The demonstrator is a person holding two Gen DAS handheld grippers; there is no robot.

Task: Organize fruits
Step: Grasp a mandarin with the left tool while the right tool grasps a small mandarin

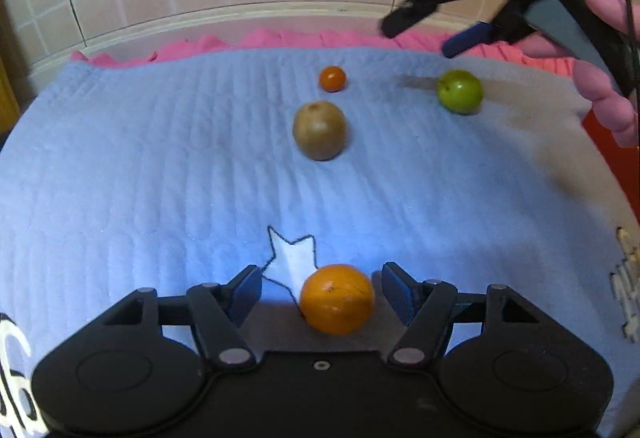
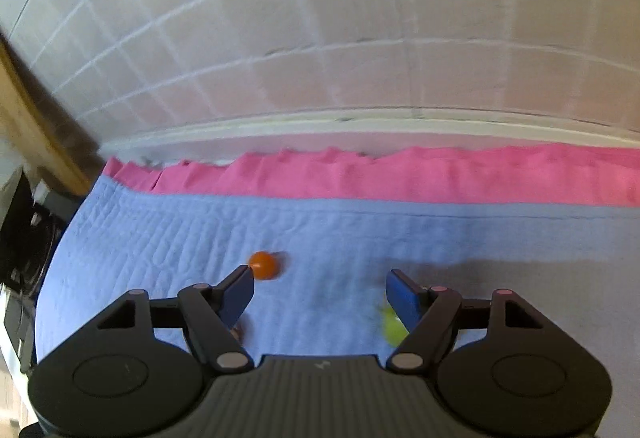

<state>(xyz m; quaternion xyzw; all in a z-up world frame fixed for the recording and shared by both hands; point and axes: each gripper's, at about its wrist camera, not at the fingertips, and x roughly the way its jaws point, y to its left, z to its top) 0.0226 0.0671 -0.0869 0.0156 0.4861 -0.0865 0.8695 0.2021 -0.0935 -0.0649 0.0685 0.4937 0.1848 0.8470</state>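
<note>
At lower centre of the left view, the orange (image 1: 337, 298) lies on the blue cloth (image 1: 140, 165) between the left gripper (image 1: 322, 292)'s open, untouching jaws. Next, I judge: close on it. Upper right, the right gripper (image 1: 424, 33) hovers open above the green fruit (image 1: 459, 91).

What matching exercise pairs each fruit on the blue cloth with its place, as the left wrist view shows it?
Column one:
1. orange
2. kiwi
3. green fruit
4. small tomato

Column two:
A. farthest back, near the pink cloth
B. between the open fingers of the left gripper
C. mid-cloth, just in front of the small tomato
D. below the right gripper

Pairs: 1-B, 2-C, 3-D, 4-A
</note>
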